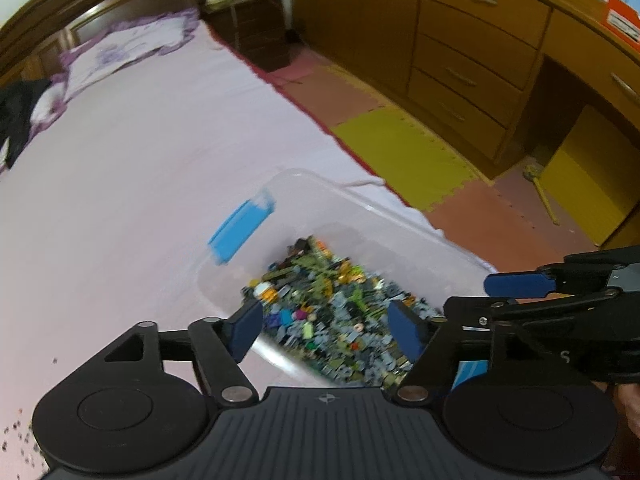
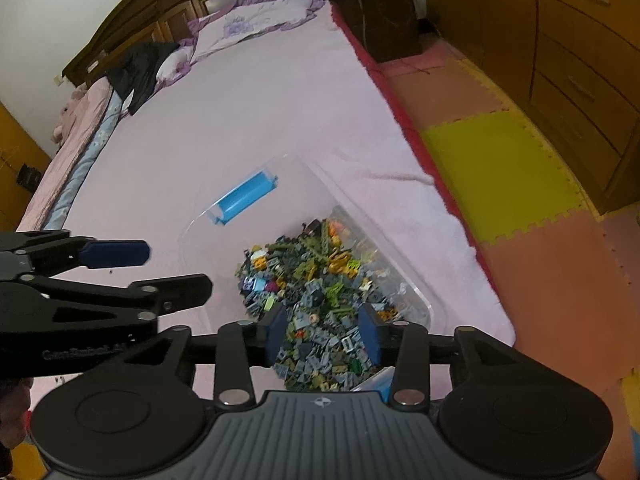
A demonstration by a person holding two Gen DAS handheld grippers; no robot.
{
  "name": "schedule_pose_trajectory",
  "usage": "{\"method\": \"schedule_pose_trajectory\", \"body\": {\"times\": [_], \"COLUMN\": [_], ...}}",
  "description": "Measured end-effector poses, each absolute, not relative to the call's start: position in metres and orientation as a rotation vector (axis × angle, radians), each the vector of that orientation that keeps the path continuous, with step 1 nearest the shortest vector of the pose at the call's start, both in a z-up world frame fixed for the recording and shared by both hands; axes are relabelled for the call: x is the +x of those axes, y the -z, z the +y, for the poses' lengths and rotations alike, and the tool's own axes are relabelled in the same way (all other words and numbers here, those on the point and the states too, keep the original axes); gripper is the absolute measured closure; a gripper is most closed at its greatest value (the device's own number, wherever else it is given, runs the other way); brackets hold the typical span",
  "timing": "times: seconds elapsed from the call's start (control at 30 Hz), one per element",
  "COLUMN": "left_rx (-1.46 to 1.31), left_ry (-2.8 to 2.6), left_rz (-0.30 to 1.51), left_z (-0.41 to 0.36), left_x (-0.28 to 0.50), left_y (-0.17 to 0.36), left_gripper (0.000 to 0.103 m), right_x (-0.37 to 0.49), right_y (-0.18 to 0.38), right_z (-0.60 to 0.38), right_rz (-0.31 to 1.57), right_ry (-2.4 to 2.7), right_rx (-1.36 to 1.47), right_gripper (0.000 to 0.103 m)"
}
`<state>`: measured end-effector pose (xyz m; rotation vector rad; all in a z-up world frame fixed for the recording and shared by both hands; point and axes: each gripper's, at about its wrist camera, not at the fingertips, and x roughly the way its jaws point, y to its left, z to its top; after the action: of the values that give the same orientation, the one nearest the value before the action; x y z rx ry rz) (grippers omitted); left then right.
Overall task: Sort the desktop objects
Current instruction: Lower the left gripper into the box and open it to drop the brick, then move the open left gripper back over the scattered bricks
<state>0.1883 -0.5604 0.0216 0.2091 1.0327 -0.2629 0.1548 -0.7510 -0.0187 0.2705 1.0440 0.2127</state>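
A clear plastic bin (image 1: 360,196) with blue handles (image 1: 242,226) lies on the pink bed sheet, holding a heap of many small building bricks (image 1: 336,312). It also shows in the right wrist view (image 2: 320,184), with its bricks (image 2: 320,304). My left gripper (image 1: 326,330) is open over the near part of the bin, with nothing between its fingers. My right gripper (image 2: 323,334) is open above the brick heap and holds nothing. Each gripper shows from the side in the other's view: the right (image 1: 516,284), the left (image 2: 116,254).
The bin sits near the bed's right edge (image 2: 440,192). Beyond it are foam floor mats (image 2: 500,168) and a wooden drawer unit (image 1: 472,60). A pillow (image 2: 256,24) and dark clothing (image 2: 140,68) lie at the head of the bed. Small loose bits (image 1: 16,436) lie on the sheet.
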Motion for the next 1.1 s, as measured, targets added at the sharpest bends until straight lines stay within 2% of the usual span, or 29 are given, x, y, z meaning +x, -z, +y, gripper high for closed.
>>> {"method": "schedule_pose_trajectory", "body": {"times": [0.2, 0.47, 0.6, 0.73, 1.1], "left_rx": [0.165, 0.119, 0.095, 0.07, -0.051], "left_ry": [0.188, 0.12, 0.089, 0.039, -0.188], "left_rz": [1.029, 0.983, 0.964, 0.938, 0.928], "left_z": [-0.528, -0.467, -0.42, -0.363, -0.213], "left_x": [0.171, 0.134, 0.103, 0.066, -0.013], "left_y": [-0.028, -0.043, -0.053, -0.063, -0.071], "left_gripper": [0.026, 0.018, 0.017, 0.01, 0.008], "right_x": [0.151, 0.133, 0.115, 0.093, 0.043], "right_y": [0.014, -0.011, -0.025, -0.036, -0.052], "right_z": [-0.731, -0.687, -0.648, -0.594, -0.427], "right_rz": [1.059, 0.989, 0.967, 0.965, 1.015], "right_ry": [-0.22, -0.212, -0.208, -0.236, -0.433], "right_rx": [0.24, 0.168, 0.15, 0.126, 0.004], "right_gripper": [0.046, 0.029, 0.028, 0.028, 0.025]}}
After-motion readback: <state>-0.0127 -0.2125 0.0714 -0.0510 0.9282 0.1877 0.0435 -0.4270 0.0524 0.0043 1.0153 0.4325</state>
